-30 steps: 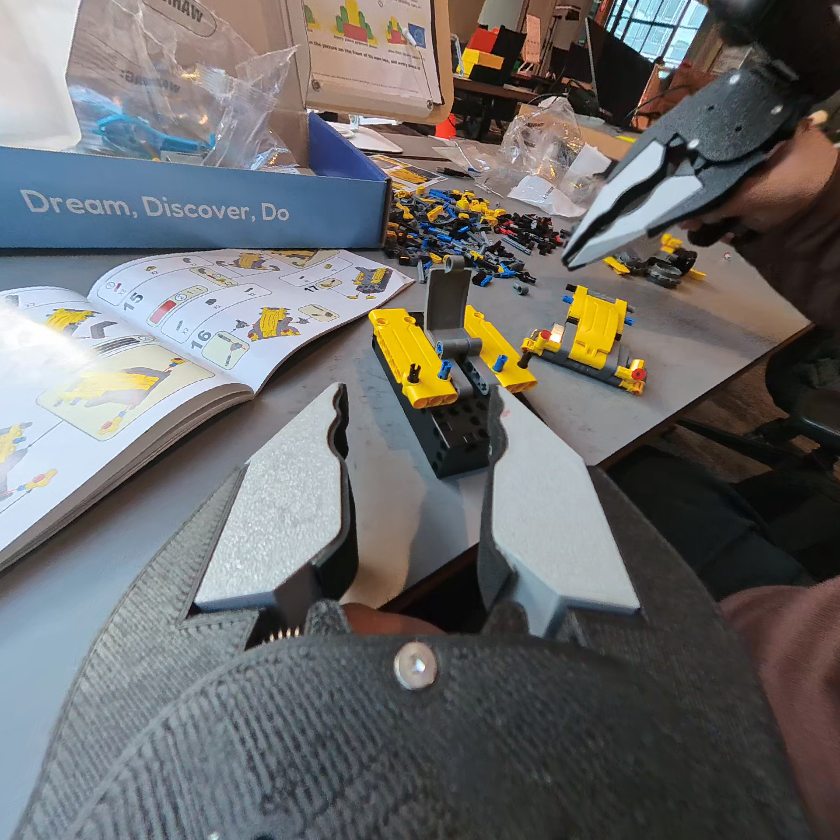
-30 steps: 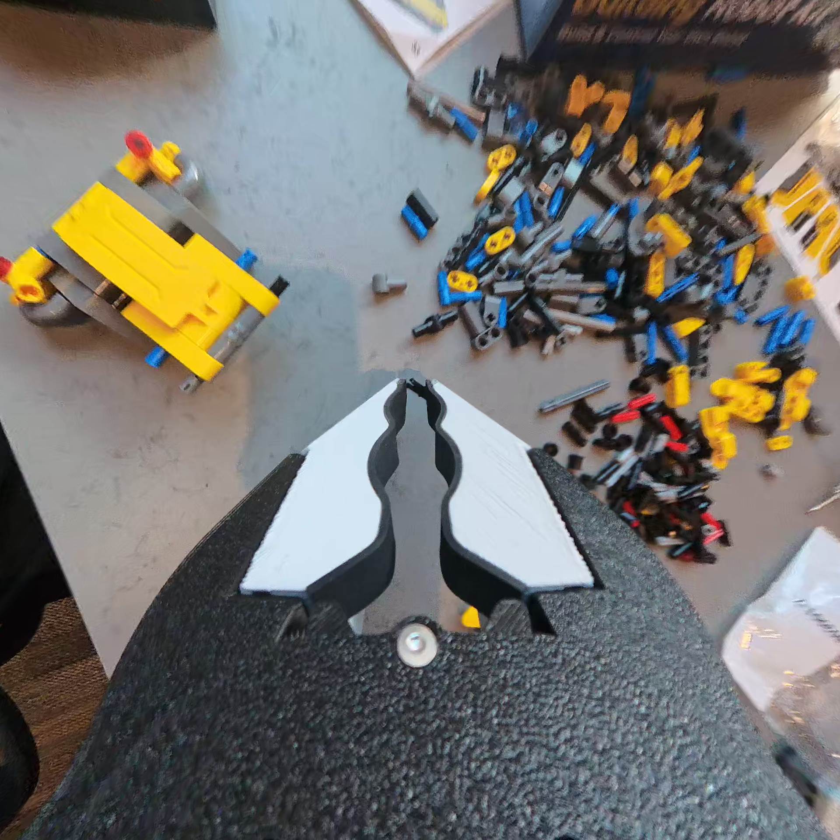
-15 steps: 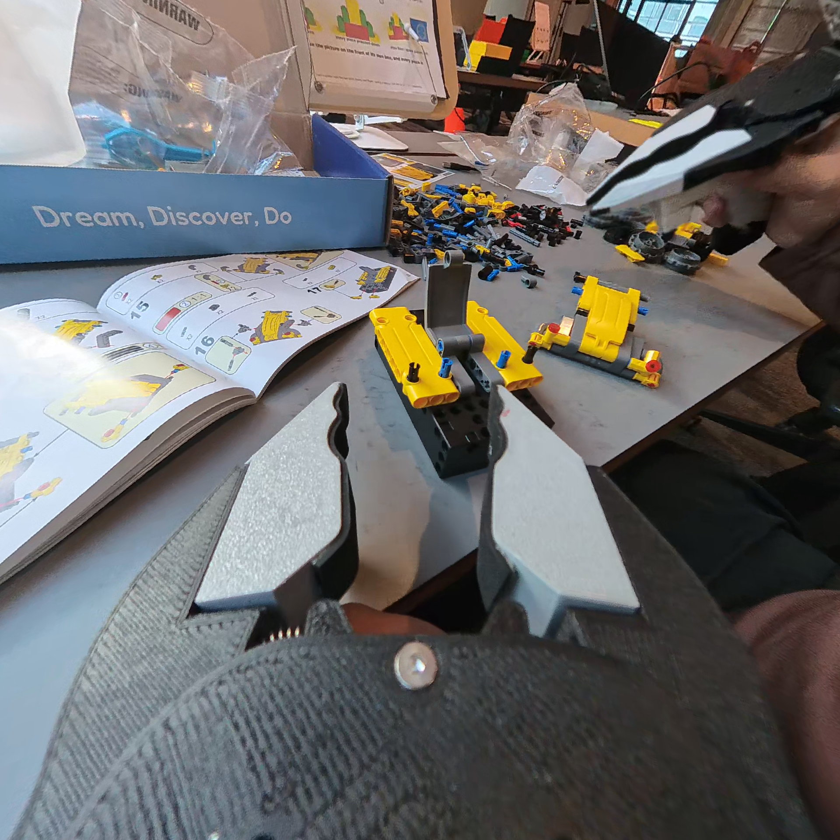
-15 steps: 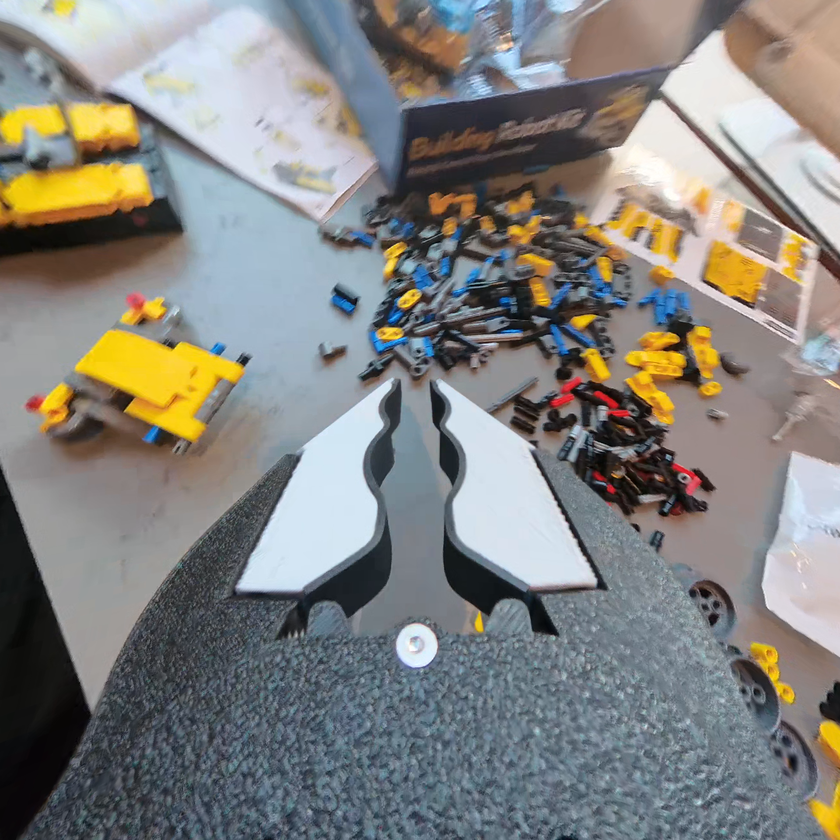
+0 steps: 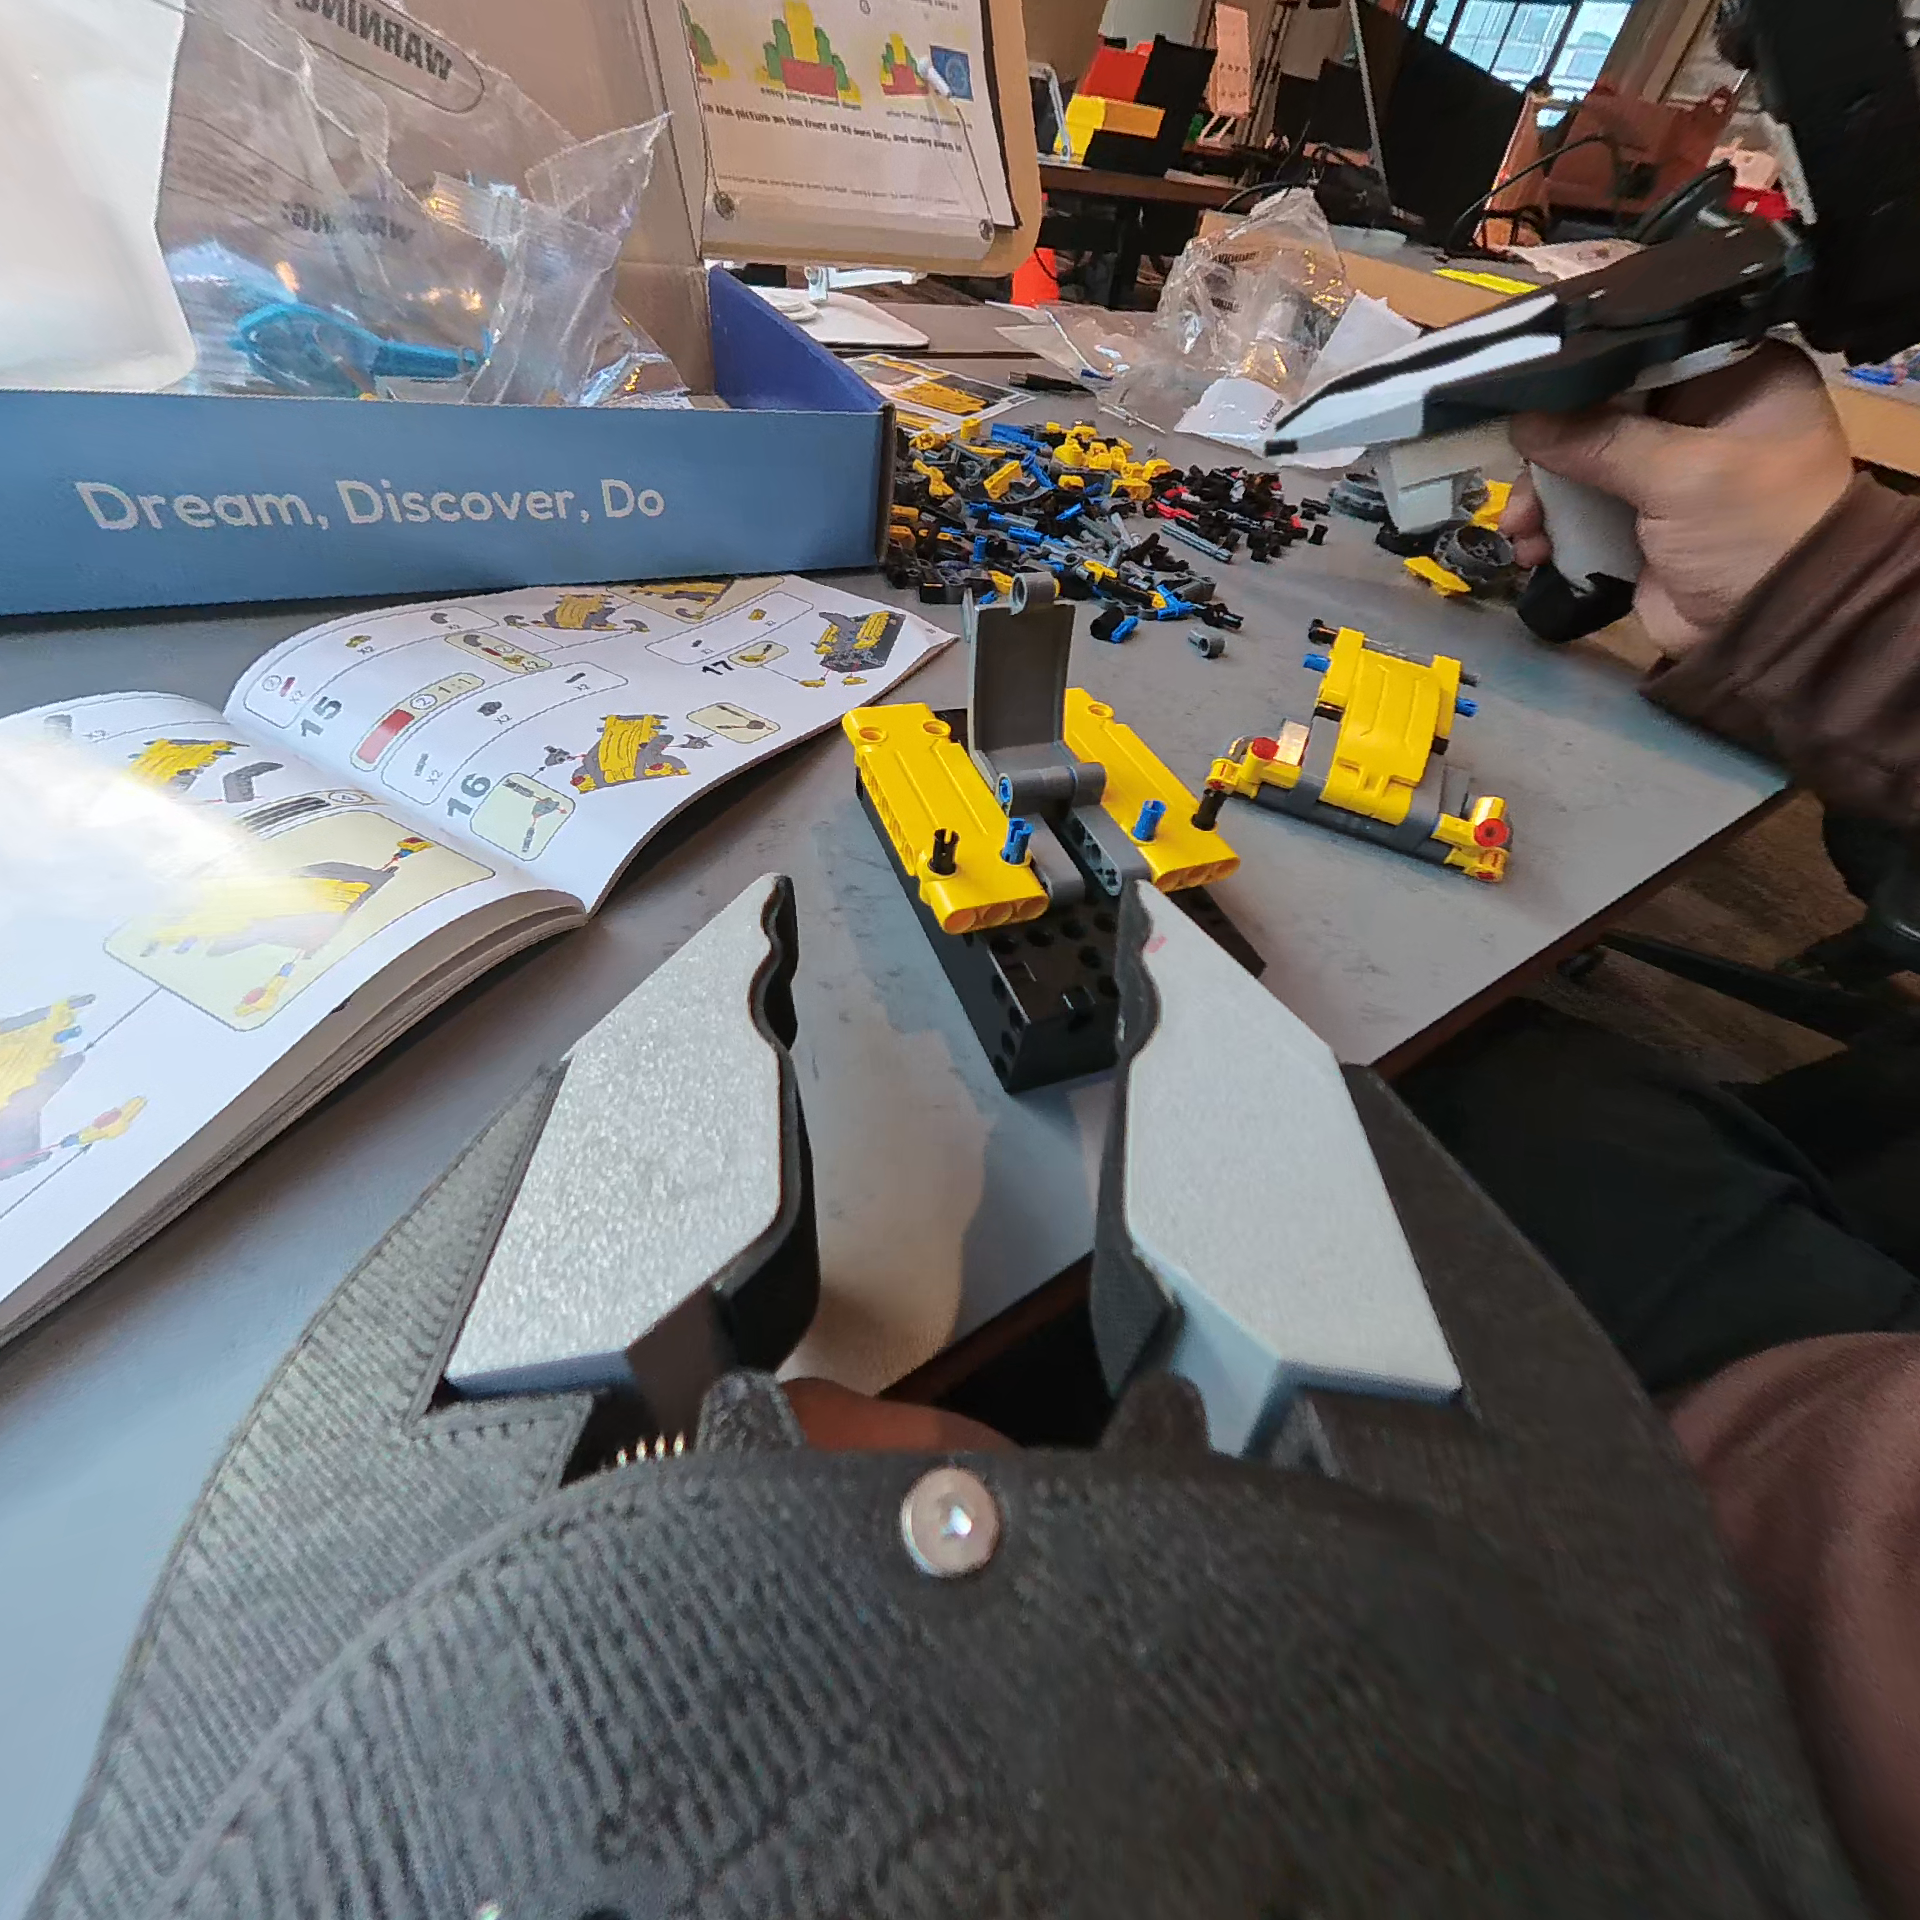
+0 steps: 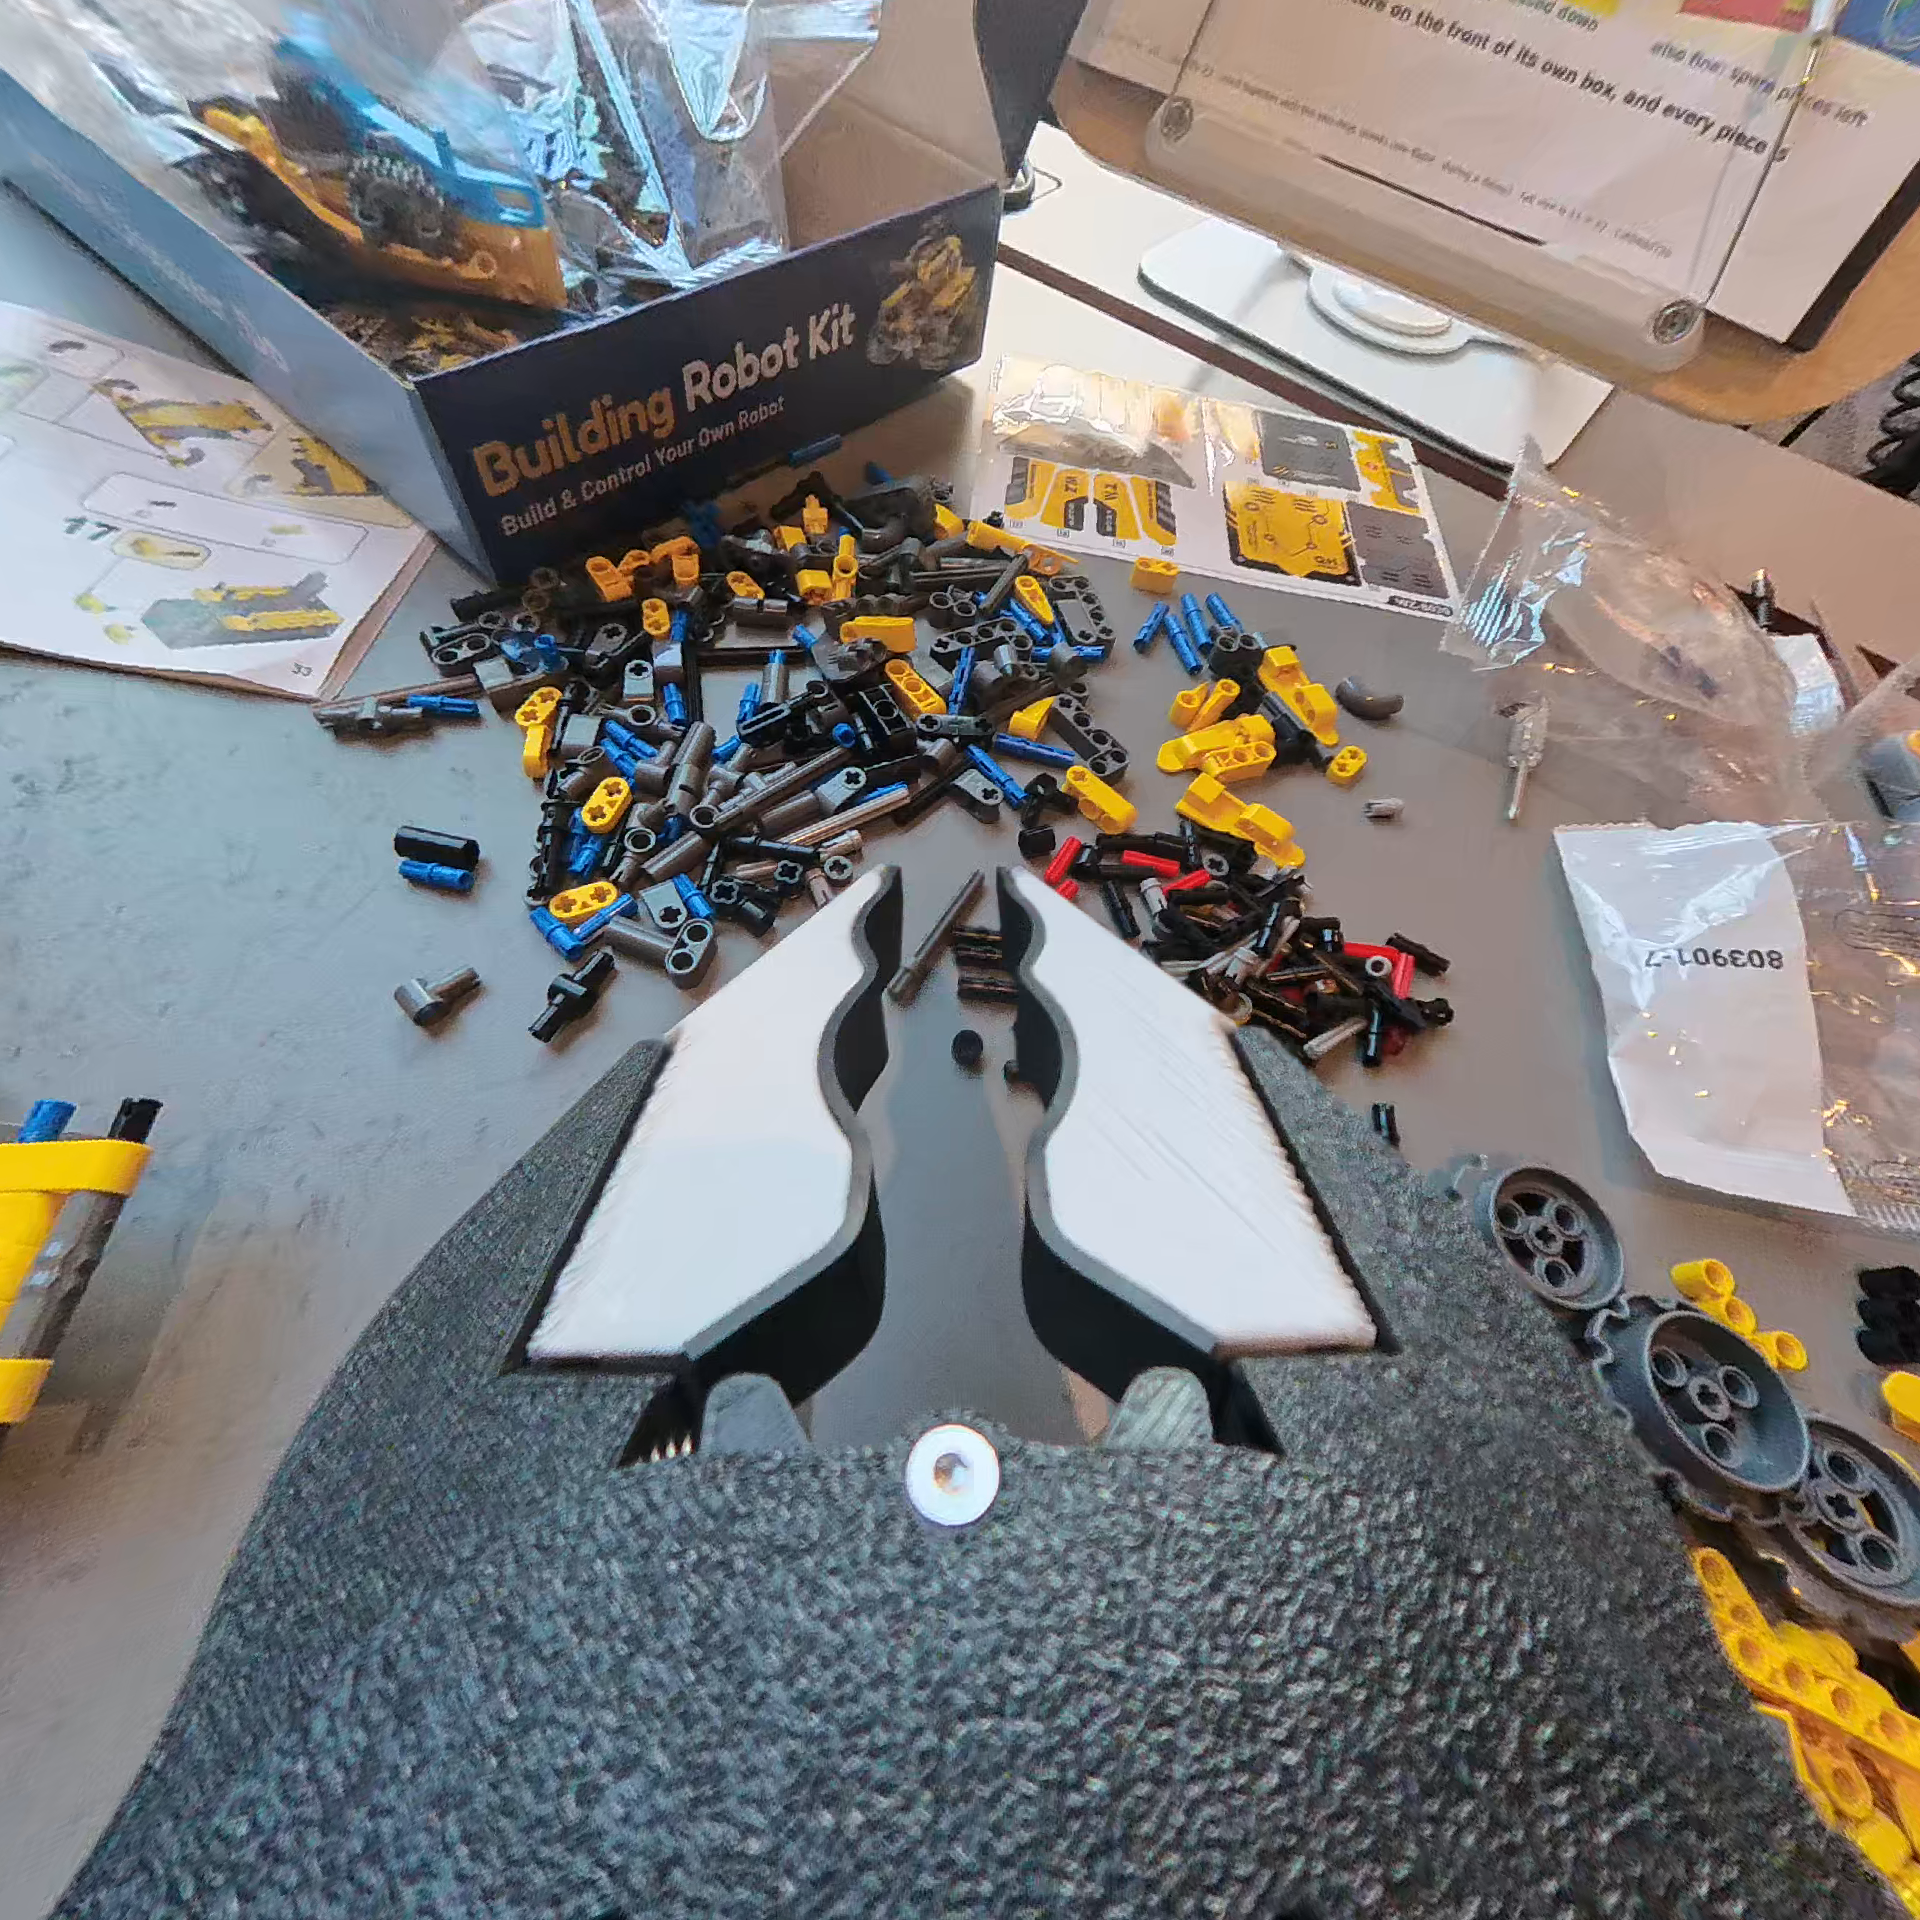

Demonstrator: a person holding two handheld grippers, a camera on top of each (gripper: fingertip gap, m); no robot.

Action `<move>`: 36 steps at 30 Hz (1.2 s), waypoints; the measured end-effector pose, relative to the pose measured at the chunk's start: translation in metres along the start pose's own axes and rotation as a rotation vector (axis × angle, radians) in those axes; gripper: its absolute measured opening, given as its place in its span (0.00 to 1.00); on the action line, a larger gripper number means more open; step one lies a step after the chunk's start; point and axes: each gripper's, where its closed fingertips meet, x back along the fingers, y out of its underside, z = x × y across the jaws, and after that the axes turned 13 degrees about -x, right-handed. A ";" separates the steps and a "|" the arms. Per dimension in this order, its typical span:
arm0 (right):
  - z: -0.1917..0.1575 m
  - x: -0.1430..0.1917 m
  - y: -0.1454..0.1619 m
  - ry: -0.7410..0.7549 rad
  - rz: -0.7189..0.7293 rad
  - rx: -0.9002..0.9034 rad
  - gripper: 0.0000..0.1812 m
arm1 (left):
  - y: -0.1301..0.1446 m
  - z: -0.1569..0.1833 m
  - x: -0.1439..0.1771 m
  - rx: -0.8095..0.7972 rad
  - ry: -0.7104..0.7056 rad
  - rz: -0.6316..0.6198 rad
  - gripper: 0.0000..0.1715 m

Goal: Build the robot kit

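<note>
Hovering low at centre frame, the left claw [image 5: 956,914] gapes empty, its right finger against the black-and-yellow block assembly [image 5: 1023,831]; the right claw [image 6: 948,883], slightly parted, hangs over loose pieces [image 6: 831,727] on the grey worktop [image 6: 208,935].

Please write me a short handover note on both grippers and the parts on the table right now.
Left gripper: open, empty, low over the table edge, its right fingertip at the black-and-yellow assembly.
Right gripper: slightly open, empty, above the loose parts pile, a dark axle showing between its tips.
Second yellow sub-assembly sits apart, nearer the table edge. Open instruction booklet lies left, blue box behind it, wheels beside the right gripper.
Two sub-assemblies built; many pieces loose.
</note>
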 end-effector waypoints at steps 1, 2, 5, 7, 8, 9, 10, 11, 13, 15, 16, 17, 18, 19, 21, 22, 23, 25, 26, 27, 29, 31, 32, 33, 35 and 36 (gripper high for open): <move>0.000 0.000 -0.001 -0.002 0.004 0.002 0.10 | 0.000 0.000 0.000 0.002 0.000 0.001 0.35; -0.001 0.000 0.000 -0.004 0.003 0.005 0.09 | 0.001 0.000 0.001 0.006 -0.001 -0.001 0.35; -0.004 -0.003 0.004 -0.004 -0.008 0.036 0.05 | 0.001 -0.002 0.002 0.009 -0.010 -0.002 0.35; -0.008 -0.008 0.008 -0.007 -0.029 0.063 0.05 | 0.002 -0.003 0.003 0.006 -0.020 -0.005 0.35; -0.009 -0.010 0.009 -0.001 -0.036 0.082 0.05 | 0.003 -0.004 0.003 0.007 -0.023 -0.007 0.35; -0.009 -0.011 0.007 0.013 -0.026 0.103 0.05 | 0.004 -0.005 0.003 0.008 -0.027 -0.009 0.35; -0.010 -0.012 0.004 0.022 -0.007 0.122 0.05 | 0.004 -0.005 0.003 0.006 -0.031 -0.008 0.34; -0.011 -0.013 0.001 0.026 0.008 0.137 0.05 | 0.004 -0.006 0.004 0.004 -0.037 -0.007 0.34; -0.013 -0.016 -0.002 0.027 0.019 0.155 0.05 | 0.004 -0.006 0.004 -0.004 -0.045 -0.007 0.34; -0.013 -0.017 -0.004 0.035 0.031 0.161 0.05 | 0.004 -0.006 0.005 -0.013 -0.052 -0.005 0.34; -0.013 -0.018 -0.005 0.033 0.034 0.159 0.05 | 0.005 -0.006 0.005 -0.017 -0.055 -0.006 0.34; -0.014 -0.019 -0.005 0.031 0.033 0.157 0.05 | 0.005 -0.006 0.005 -0.019 -0.059 -0.004 0.34; -0.014 -0.020 -0.005 0.030 0.033 0.158 0.05 | 0.005 -0.006 0.005 -0.021 -0.061 -0.003 0.34; -0.015 -0.021 -0.006 0.025 0.034 0.160 0.05 | 0.005 -0.006 0.006 -0.023 -0.063 -0.002 0.34; -0.018 -0.023 -0.006 0.007 0.028 0.158 0.05 | 0.005 -0.006 0.006 -0.025 -0.067 0.002 0.34; -0.020 -0.024 -0.006 -0.003 0.025 0.156 0.05 | 0.004 -0.006 0.006 -0.028 -0.068 0.004 0.34; -0.024 -0.025 -0.007 -0.020 0.023 0.147 0.05 | 0.005 -0.005 0.007 -0.033 -0.070 0.005 0.34; -0.036 -0.030 -0.011 -0.092 0.013 0.118 0.05 | 0.005 -0.005 0.007 -0.047 -0.074 0.006 0.34; -0.041 -0.034 -0.013 -0.116 0.003 0.116 0.05 | 0.005 -0.005 0.007 -0.049 -0.072 0.006 0.34; -0.045 -0.038 -0.015 -0.121 -0.004 0.124 0.05 | 0.005 -0.005 0.006 -0.050 -0.069 0.007 0.34; -0.054 -0.047 -0.019 -0.144 -0.027 0.159 0.03 | 0.004 -0.005 0.004 -0.053 -0.070 0.005 0.34; -0.059 -0.059 -0.021 -0.157 -0.065 0.186 0.02 | 0.004 -0.007 0.002 -0.055 -0.072 0.005 0.34; -0.061 -0.065 -0.022 -0.168 -0.082 0.194 0.02 | 0.004 -0.008 0.001 -0.055 -0.074 0.006 0.34; -0.064 -0.071 -0.022 -0.181 -0.103 0.199 0.02 | 0.004 -0.009 0.000 -0.055 -0.076 0.007 0.34; -0.069 -0.081 -0.020 -0.204 -0.144 0.207 0.03 | 0.004 -0.011 -0.002 -0.061 -0.081 0.005 0.34; -0.070 -0.085 -0.017 -0.210 -0.169 0.217 0.03 | 0.004 -0.012 -0.002 -0.064 -0.085 0.004 0.34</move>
